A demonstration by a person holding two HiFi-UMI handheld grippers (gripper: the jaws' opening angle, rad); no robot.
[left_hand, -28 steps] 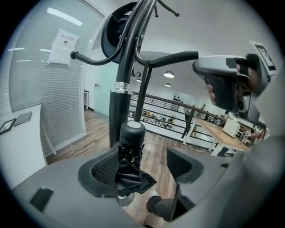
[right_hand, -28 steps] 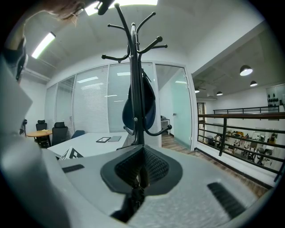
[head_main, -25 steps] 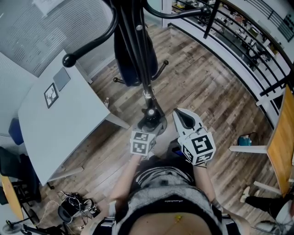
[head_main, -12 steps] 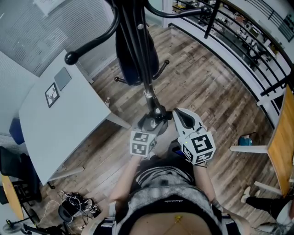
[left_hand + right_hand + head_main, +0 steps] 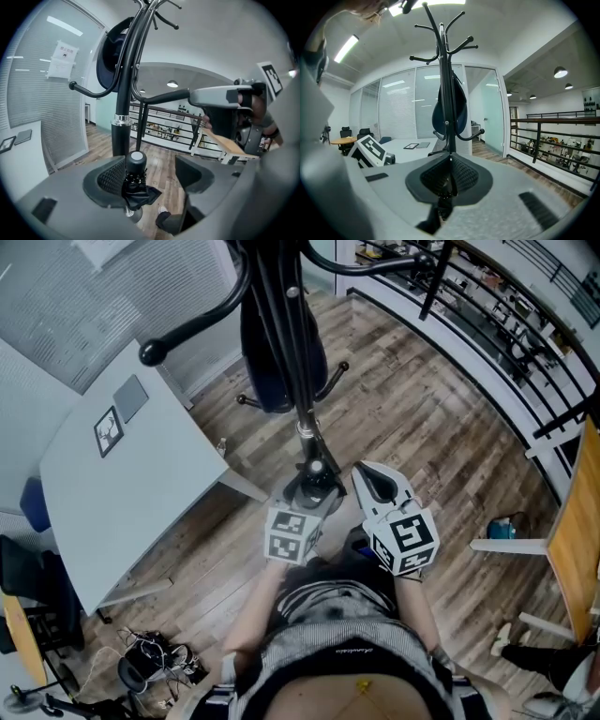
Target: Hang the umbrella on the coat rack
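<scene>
The black coat rack [image 5: 281,324] rises right in front of me, its pole [image 5: 123,84] just beyond my left gripper and straight ahead of the right one [image 5: 447,93]. A folded black umbrella [image 5: 136,180] stands between the left gripper's jaws, round cap up, lying against the left pad. From above its cap [image 5: 316,468] shows beside the pole. The left gripper [image 5: 314,495] is shut on it. The right gripper [image 5: 373,479] is alongside, jaws closed together [image 5: 450,176], with a dark scrap low in the seam that I cannot identify.
A dark blue bag [image 5: 277,362] hangs on the rack. A curved hook with a ball end [image 5: 150,352] reaches left. A white table [image 5: 122,493] stands at my left, a black railing [image 5: 487,324] at the right, and cables [image 5: 155,662] lie on the wooden floor.
The umbrella's cap has drifted slightly to the right along the pole. Both grippers stay almost where they were.
</scene>
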